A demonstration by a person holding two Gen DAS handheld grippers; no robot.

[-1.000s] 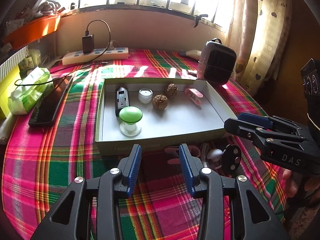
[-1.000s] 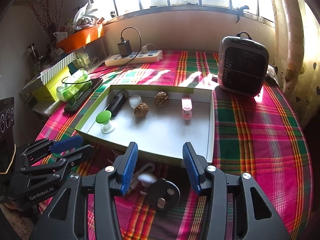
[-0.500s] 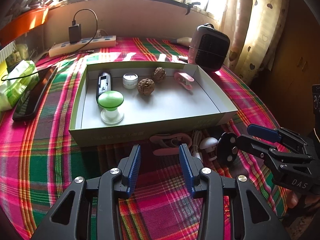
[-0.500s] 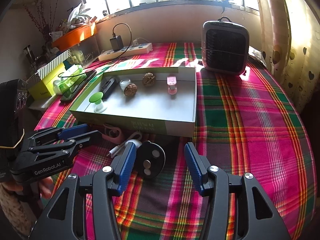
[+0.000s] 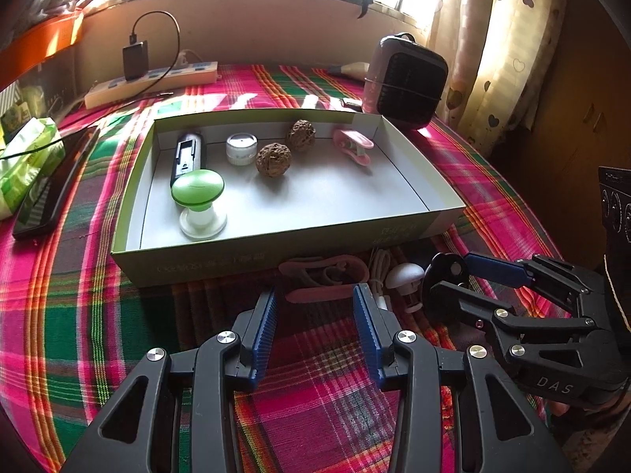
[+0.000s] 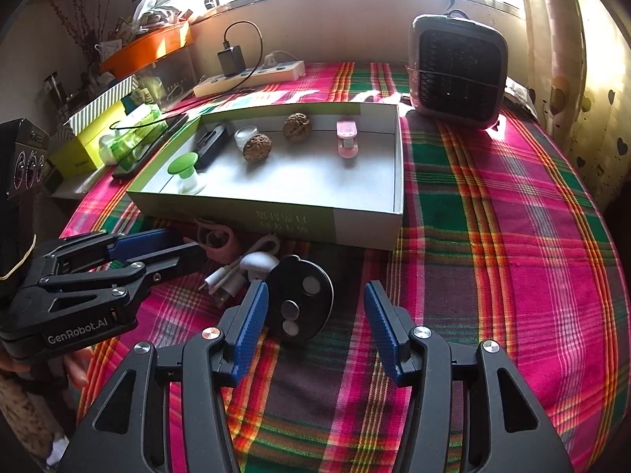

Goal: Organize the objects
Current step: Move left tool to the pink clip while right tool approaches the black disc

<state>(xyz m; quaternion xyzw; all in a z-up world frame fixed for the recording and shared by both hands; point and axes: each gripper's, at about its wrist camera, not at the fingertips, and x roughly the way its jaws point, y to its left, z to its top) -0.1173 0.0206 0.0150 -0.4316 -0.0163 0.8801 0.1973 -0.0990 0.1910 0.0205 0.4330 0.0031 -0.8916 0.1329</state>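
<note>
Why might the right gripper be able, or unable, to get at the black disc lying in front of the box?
Probably able: the right gripper is open, the black disc lies just ahead between its fingers, and nothing covers it.

Left gripper [image 5: 314,307] is pointing steeply downward, jaws standing apart, gripping nothing. Right gripper [image 6: 315,307] is angling down alongside it, jaws having just been opening wider, pads pressing on nothing.

Each gripper is black moulded plastic with triangular cut-outs in its arms and silver round screw heads at the pivots. The 2 fingers [image 5: 263,327] carry ribbed blue pads. The left gripper [image 6: 173,245] bears white "GenRobot.AI" lettering; the right gripper [image 5: 453,276] reads "DAS".
</note>
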